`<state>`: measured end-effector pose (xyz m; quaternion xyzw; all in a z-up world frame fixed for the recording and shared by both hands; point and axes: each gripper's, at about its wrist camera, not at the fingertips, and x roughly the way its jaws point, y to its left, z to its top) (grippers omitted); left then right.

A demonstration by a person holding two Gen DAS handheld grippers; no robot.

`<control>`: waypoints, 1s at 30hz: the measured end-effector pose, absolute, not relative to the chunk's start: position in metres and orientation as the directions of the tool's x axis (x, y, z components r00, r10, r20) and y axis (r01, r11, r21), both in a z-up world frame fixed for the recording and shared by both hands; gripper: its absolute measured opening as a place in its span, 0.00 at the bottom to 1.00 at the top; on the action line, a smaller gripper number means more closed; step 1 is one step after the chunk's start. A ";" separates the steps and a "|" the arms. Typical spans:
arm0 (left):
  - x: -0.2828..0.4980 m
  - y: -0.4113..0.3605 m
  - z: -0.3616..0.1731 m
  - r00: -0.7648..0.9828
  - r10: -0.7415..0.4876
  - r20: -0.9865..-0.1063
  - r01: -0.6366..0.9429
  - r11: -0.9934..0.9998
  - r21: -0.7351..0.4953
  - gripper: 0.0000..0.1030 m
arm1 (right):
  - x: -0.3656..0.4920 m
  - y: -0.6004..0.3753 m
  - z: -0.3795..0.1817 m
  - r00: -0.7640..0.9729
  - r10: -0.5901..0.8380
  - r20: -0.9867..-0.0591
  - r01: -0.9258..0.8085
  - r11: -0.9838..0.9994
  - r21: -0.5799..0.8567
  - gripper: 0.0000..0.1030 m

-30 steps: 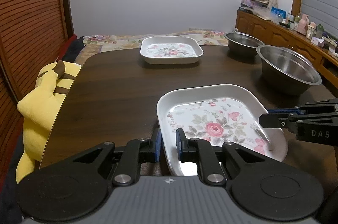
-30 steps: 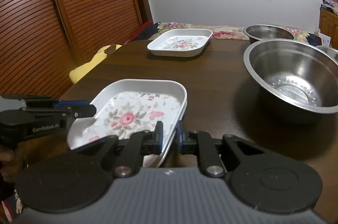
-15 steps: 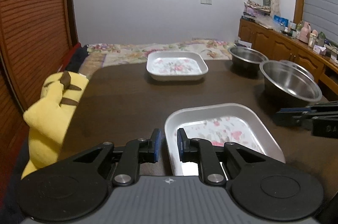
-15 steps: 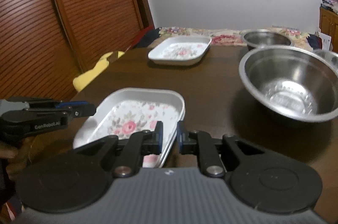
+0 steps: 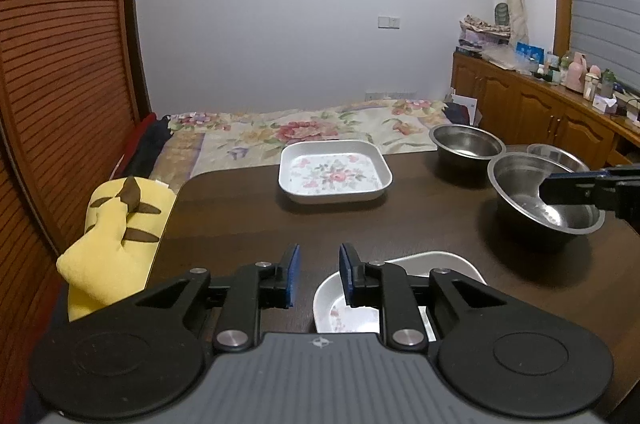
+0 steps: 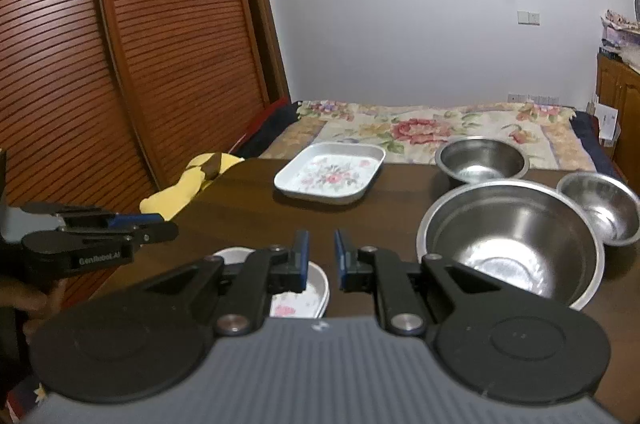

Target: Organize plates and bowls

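Observation:
A white floral plate lies on the dark table just under both grippers, mostly hidden by them. My left gripper hovers above its left rim, its jaws opening with nothing between them. My right gripper hangs over the right rim, shut but for a narrow gap, empty. A second floral plate rests at the far side. On the right stand a large steel bowl and two smaller bowls.
A yellow plush toy leans on the table's left edge. Beyond the table is a bed with a floral cover. Wooden cabinets line the right wall, slatted wooden doors the left. A person's hand holds the left gripper.
Both grippers have lifted off the near plate's rim, which they gripped a second ago. The plate stayed down on the table. The left jaws have widened a little.

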<state>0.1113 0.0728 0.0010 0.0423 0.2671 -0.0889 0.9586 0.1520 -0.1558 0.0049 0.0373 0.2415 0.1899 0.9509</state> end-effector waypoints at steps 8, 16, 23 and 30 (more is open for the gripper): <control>0.144 0.070 0.009 0.843 -0.138 -0.520 0.203 0.977 0.070 0.26 | 0.180 -0.149 0.019 0.806 0.376 -0.458 -0.364 0.924 0.118 0.16; 0.186 0.076 0.020 0.848 -0.128 -0.515 0.197 0.977 0.081 0.34 | 0.224 -0.142 0.030 0.788 0.381 -0.484 -0.370 0.921 0.122 0.16; 0.224 0.083 0.027 0.847 -0.117 -0.519 0.185 0.979 0.081 0.40 | 0.265 -0.135 0.031 0.768 0.380 -0.516 -0.369 0.921 0.128 0.30; 0.258 0.089 0.021 0.840 -0.113 -0.531 0.177 0.982 0.072 0.54 | 0.305 -0.123 0.023 0.739 0.364 -0.567 -0.365 0.924 0.119 0.35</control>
